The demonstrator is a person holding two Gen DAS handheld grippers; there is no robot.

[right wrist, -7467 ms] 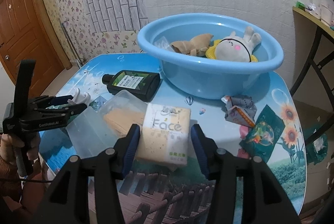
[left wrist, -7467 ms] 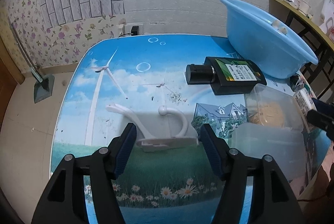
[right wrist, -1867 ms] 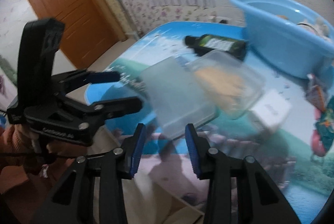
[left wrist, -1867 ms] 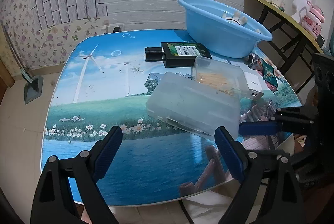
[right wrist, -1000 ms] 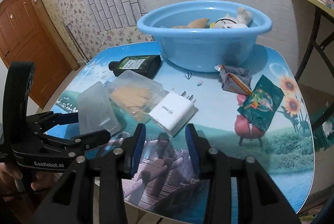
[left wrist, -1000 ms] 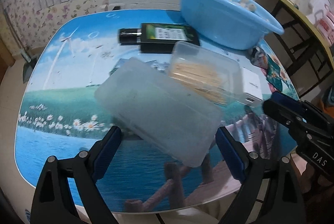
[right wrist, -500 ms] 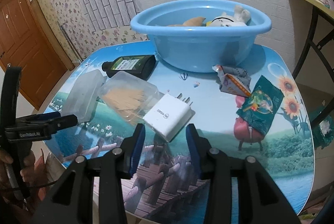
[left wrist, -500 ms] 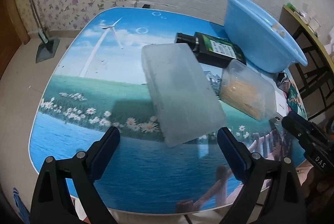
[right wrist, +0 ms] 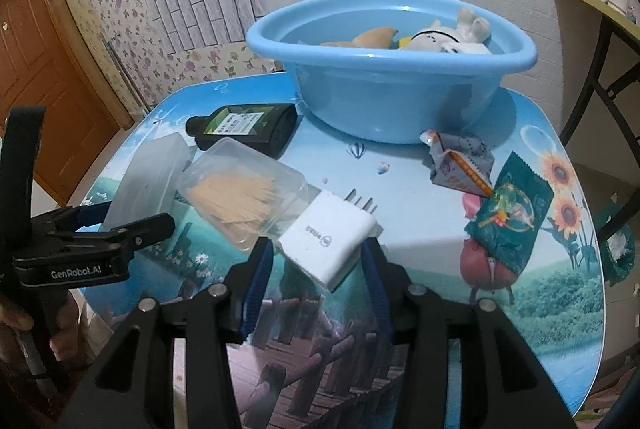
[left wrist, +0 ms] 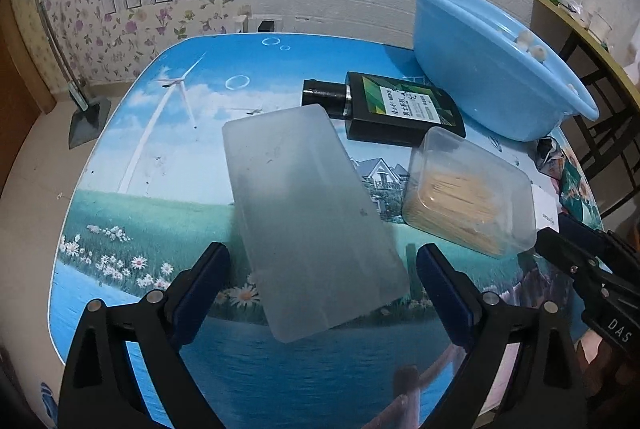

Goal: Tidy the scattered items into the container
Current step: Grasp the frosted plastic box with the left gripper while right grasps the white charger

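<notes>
A frosted plastic box [left wrist: 312,221] lies on the picture-printed table, its near end between the fingers of my left gripper [left wrist: 322,261]. Those fingers stand wide, with a gap on each side of the box. A white plug-in charger [right wrist: 328,245] lies beside a clear tub of thin wooden sticks [right wrist: 244,189]. My right gripper [right wrist: 316,251] stands open, its tips flanking the charger's near end. The blue basin [right wrist: 392,101] at the back holds plush toys [right wrist: 452,37]. A black bottle with a green label [left wrist: 400,113] lies in front of it.
A crumpled snack wrapper [right wrist: 460,165] and a green packet [right wrist: 512,221] lie on the table's right side. The table's near edge [left wrist: 280,389] is close under both grippers. A dark side table [right wrist: 600,9] stands at the right. A person's hand [right wrist: 16,321] holds the left gripper.
My left gripper has come closer to the frosted box, whose near end now lies between its fingers. The right gripper has moved in on the charger and stands a little wider.
</notes>
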